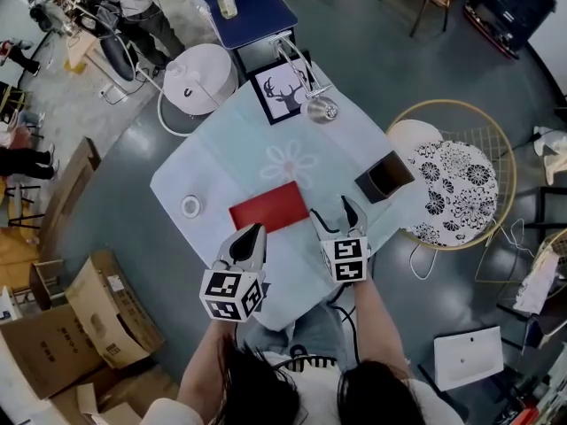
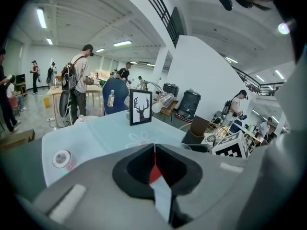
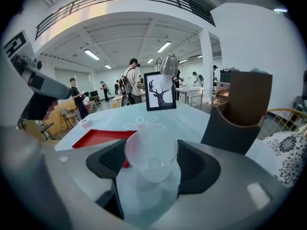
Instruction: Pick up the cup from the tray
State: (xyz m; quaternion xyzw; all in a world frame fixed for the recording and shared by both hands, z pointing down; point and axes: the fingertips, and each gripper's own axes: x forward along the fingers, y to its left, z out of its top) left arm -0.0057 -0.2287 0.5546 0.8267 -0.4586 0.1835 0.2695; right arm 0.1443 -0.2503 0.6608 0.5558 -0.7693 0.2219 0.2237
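A clear plastic cup sits between the jaws of my right gripper, which is shut on its sides, rim facing the camera. The red tray lies flat near the table's front edge, and the right gripper view shows it left of the cup as a tray with nothing on it. In the head view my right gripper hovers just right of the tray. My left gripper is at the tray's near left corner. Its jaws meet in a thin line in the left gripper view, holding nothing.
A dark brown box stands right of the tray. A framed deer picture and a metal lamp are at the far side. A tape roll lies left. A wicker chair is beside the table, cardboard boxes on the floor.
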